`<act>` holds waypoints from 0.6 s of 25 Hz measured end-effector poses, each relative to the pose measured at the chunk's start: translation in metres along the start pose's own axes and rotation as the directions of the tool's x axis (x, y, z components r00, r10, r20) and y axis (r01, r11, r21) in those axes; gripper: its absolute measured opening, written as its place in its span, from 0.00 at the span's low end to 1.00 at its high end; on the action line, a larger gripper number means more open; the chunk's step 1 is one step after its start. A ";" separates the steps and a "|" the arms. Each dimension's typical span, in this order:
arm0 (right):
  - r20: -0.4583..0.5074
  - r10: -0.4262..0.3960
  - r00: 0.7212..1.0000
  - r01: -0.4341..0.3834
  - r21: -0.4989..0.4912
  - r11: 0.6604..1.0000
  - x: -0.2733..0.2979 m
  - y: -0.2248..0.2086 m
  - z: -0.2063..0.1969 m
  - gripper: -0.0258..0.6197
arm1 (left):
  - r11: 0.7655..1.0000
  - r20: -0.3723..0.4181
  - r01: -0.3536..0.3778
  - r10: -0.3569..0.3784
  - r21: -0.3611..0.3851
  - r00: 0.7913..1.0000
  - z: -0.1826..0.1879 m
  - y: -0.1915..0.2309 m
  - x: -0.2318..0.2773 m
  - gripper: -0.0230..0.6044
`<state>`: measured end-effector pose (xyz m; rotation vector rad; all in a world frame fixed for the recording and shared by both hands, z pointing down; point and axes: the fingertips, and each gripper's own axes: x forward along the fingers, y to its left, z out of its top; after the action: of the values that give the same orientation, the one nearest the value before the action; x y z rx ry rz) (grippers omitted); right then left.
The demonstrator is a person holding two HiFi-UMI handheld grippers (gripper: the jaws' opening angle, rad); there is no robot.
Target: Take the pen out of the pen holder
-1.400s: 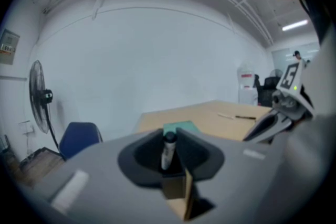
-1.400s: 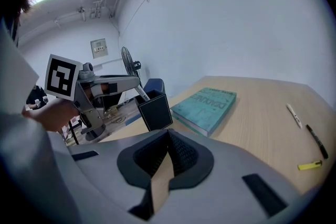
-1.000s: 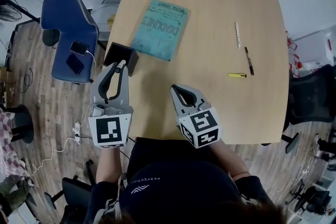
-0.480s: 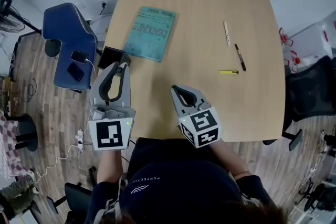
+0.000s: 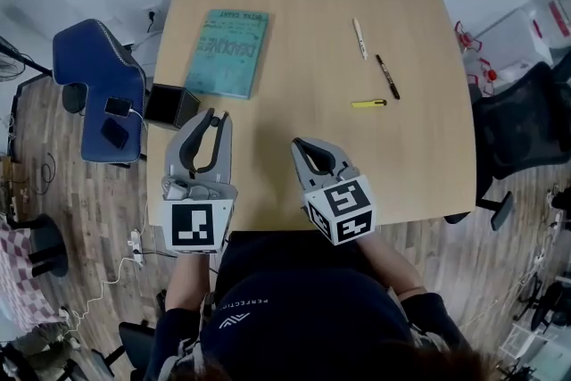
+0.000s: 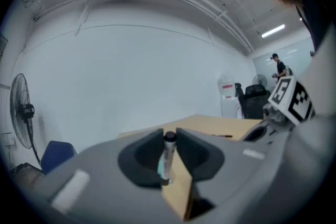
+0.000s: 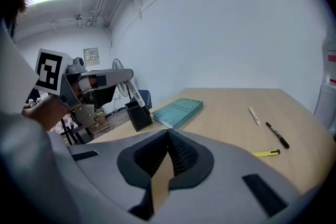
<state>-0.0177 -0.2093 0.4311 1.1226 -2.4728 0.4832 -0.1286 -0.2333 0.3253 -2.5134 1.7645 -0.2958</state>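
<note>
Pen (image 6: 167, 160) is up off the light wooden table (image 5: 303, 31). A teal book (image 5: 226, 53), a white pen (image 5: 359, 38), a black pen (image 5: 387, 77) and a yellow marker (image 5: 368, 103) lie on that table. A blue chair (image 5: 94, 76) stands on the plank floor (image 5: 53, 192). The left gripper (image 5: 217, 116) pinches the pen's barrel. The right gripper (image 5: 299, 143) is pressed together and empty. The pen stands upright in the jaws, pale with a dark cap, clear of the black pen holder (image 5: 169, 105) at the table's left edge.
</note>
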 end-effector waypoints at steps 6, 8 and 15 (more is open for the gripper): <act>-0.003 -0.050 0.999 0.050 0.021 0.999 -0.011 -0.016 -0.006 0.04 | 0.998 -0.049 0.065 -0.066 -0.019 0.997 -0.021 -0.024 0.005 0.16; -0.002 -0.060 0.998 0.060 0.028 0.998 -0.012 -0.019 -0.007 0.04 | 0.996 -0.067 0.082 -0.083 -0.020 0.994 -0.028 -0.029 0.006 0.16; -0.010 -0.067 0.998 0.067 0.036 0.997 -0.013 -0.022 -0.011 0.04 | 0.993 -0.121 0.120 -0.122 -0.025 0.985 -0.048 -0.037 0.005 0.16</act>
<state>0.0091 -0.2096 0.4378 1.2109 -2.4194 0.5139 -0.1020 -0.2222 0.3791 -2.6734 1.6634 -0.4517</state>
